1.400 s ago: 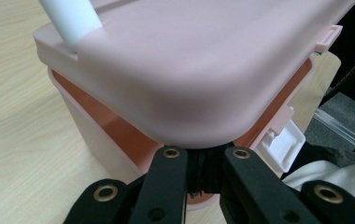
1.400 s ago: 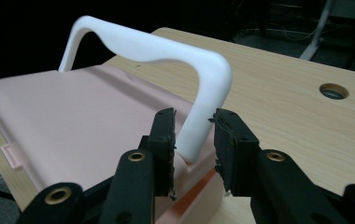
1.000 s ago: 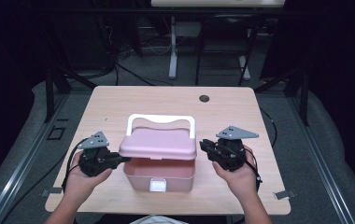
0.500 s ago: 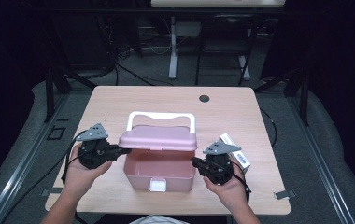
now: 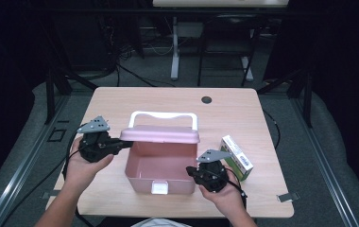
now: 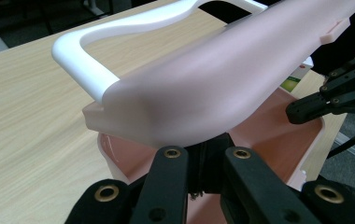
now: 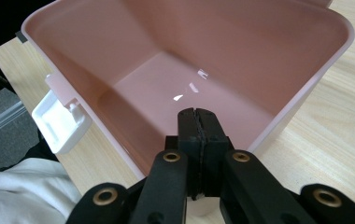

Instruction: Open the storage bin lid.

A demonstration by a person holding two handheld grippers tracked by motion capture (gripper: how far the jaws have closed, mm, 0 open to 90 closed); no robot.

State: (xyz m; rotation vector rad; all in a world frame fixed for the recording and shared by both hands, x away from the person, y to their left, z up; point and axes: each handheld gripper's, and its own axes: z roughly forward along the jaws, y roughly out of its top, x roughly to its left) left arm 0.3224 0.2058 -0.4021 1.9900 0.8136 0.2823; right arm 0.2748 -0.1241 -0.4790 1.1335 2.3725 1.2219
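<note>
Tongs [image 5: 123, 144] prop pink lid [image 5: 161, 134]; wooden table [image 5: 243, 113], dark cabled room.

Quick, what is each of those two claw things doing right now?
Left gripper: closed on the pink lid's edge, holding it up.
Right gripper: closed, holding nothing, at the box rim.

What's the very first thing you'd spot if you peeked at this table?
The big pink box at the near middle of the table, its lid tipped up with a white handle behind it. The left gripper pinches the lid's edge, and the right gripper sits shut at the box's right rim. A small green and white carton lies just to the box's right.
</note>
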